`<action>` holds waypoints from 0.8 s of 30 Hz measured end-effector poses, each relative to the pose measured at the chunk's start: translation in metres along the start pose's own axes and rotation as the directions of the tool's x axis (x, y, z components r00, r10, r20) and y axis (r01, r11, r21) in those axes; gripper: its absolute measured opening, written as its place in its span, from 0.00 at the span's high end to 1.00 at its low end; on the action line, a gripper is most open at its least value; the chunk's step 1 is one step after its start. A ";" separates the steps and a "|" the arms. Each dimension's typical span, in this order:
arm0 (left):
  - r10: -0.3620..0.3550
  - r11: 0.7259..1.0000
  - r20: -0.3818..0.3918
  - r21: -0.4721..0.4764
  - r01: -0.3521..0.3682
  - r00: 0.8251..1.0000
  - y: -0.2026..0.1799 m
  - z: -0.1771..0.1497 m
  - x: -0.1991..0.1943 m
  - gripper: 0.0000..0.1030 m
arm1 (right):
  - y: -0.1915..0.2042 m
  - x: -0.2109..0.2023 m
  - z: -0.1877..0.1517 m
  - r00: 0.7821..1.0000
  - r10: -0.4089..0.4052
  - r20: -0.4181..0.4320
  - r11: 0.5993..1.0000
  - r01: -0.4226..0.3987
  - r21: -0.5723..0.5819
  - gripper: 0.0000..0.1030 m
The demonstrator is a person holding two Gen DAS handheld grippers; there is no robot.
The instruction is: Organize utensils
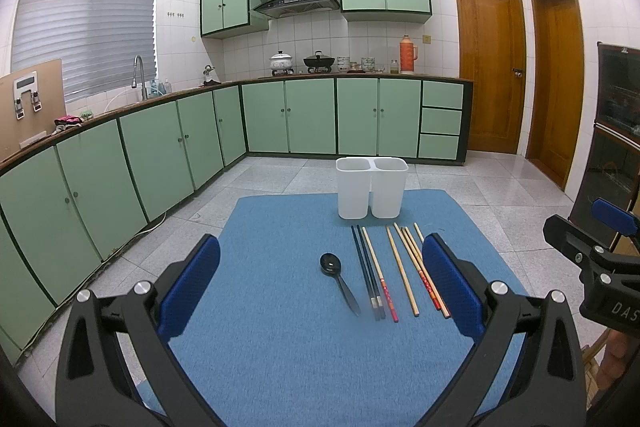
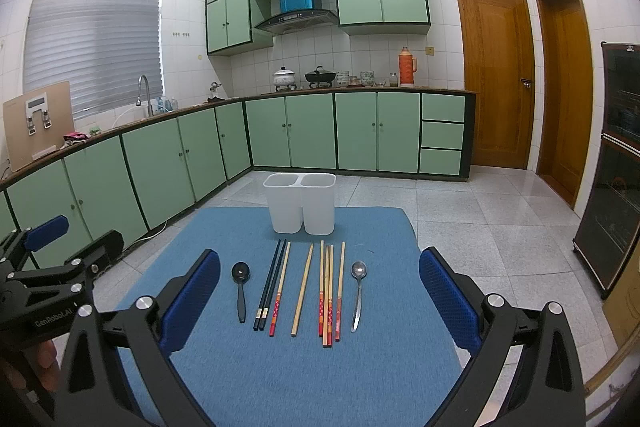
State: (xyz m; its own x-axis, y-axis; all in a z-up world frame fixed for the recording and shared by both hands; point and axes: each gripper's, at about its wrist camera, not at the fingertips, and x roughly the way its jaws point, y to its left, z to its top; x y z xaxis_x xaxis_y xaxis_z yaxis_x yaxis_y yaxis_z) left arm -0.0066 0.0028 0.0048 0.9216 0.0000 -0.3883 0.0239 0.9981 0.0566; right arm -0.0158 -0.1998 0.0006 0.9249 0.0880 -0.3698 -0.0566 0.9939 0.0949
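A white two-compartment holder [image 1: 371, 193] [image 2: 300, 203] stands at the far end of a blue mat [image 1: 280, 327] [image 2: 280, 367]. In front of it lie a black spoon [image 1: 338, 277] [image 2: 241, 287], a black chopstick pair [image 1: 368, 271] [image 2: 271, 285], several wooden chopsticks [image 1: 402, 273] [image 2: 303, 295], some red-tipped, and a metal spoon [image 2: 358, 291]. My left gripper [image 1: 320, 279] is open above the mat near the black spoon. My right gripper [image 2: 320, 291] is open above the chopsticks. Both are empty. The metal spoon is hidden in the left wrist view.
The mat covers a table over a tiled kitchen floor. Green cabinets [image 2: 200, 155] run along the left and back. Wooden doors [image 2: 500, 75] and a dark cabinet [image 2: 616, 167] stand on the right. The other gripper shows at each view's edge [image 1: 600, 259] [image 2: 48, 267].
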 end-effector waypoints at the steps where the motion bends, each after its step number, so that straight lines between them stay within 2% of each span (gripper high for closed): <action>1: -0.001 1.000 0.000 0.000 0.001 1.000 0.000 0.000 0.000 0.05 | 0.000 0.000 0.000 1.000 0.000 0.000 1.000 0.000 0.000 0.06; 14: 0.004 1.000 -0.015 0.000 -0.004 1.000 0.005 0.002 0.008 0.05 | -0.002 0.003 0.003 1.000 -0.004 -0.017 1.000 0.004 0.002 0.06; 19: 0.018 1.000 -0.060 0.003 -0.018 0.998 0.009 -0.001 0.025 0.05 | -0.009 0.022 0.002 0.998 -0.024 -0.058 1.000 0.025 0.008 0.06; 24: 0.037 0.999 -0.142 0.001 -0.037 0.989 0.016 -0.002 0.061 0.05 | -0.025 0.055 0.002 0.992 -0.064 -0.107 0.998 0.066 0.013 0.06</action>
State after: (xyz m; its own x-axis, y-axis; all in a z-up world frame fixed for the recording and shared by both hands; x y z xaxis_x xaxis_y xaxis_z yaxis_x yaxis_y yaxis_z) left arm 0.0491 0.0193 -0.0203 0.8576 0.0458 -0.5123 -0.0101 0.9973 0.0723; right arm 0.0374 -0.2197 -0.0199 0.8814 0.0310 -0.4714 0.0092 0.9965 0.0829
